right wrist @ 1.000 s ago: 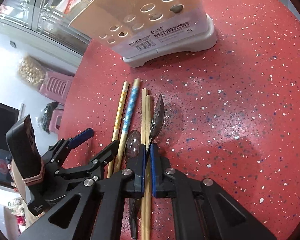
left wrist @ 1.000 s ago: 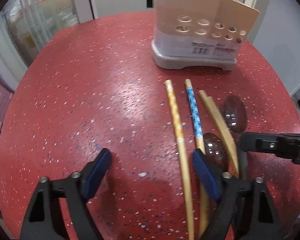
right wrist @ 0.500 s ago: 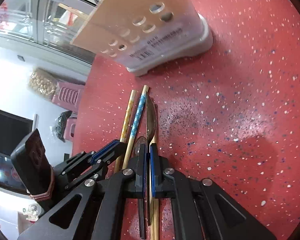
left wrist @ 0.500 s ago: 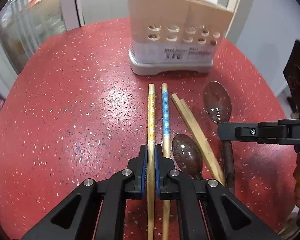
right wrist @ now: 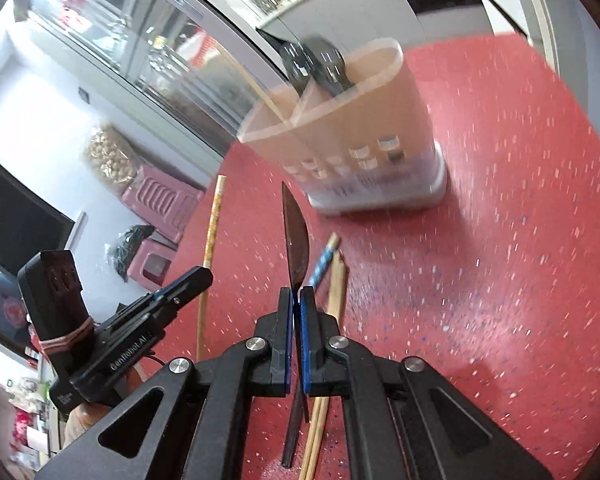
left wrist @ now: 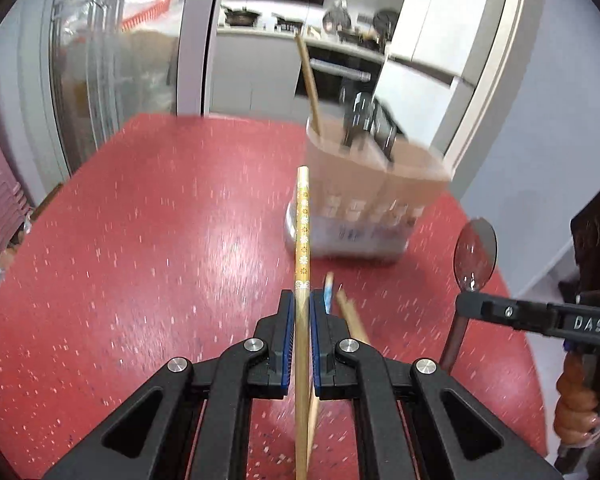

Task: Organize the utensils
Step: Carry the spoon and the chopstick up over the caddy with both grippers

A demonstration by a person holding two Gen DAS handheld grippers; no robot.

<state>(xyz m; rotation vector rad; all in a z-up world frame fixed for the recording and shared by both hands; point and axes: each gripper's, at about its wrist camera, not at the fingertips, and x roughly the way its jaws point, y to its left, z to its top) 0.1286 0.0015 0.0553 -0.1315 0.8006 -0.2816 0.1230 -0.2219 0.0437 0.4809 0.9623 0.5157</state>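
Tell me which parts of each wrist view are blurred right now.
Left wrist view: the utensil holder and red table smear; the yellow chopstick stays sharp. Right wrist view: holder and table streak likewise; the dark spoon stays crisp.

My left wrist camera sits just behind my left gripper [left wrist: 302, 312], looking forward and down along its fingers across the red counter [left wrist: 140, 240] toward the beige utensil holder [left wrist: 364, 200], with a kitchen beyond. My right wrist camera rides behind my right gripper [right wrist: 296, 304] the same way, tilted, facing that holder [right wrist: 360, 128] from close by. Both views share the holder, the counter and the loose chopsticks [right wrist: 332, 280]; each also catches the other gripper at its edge.
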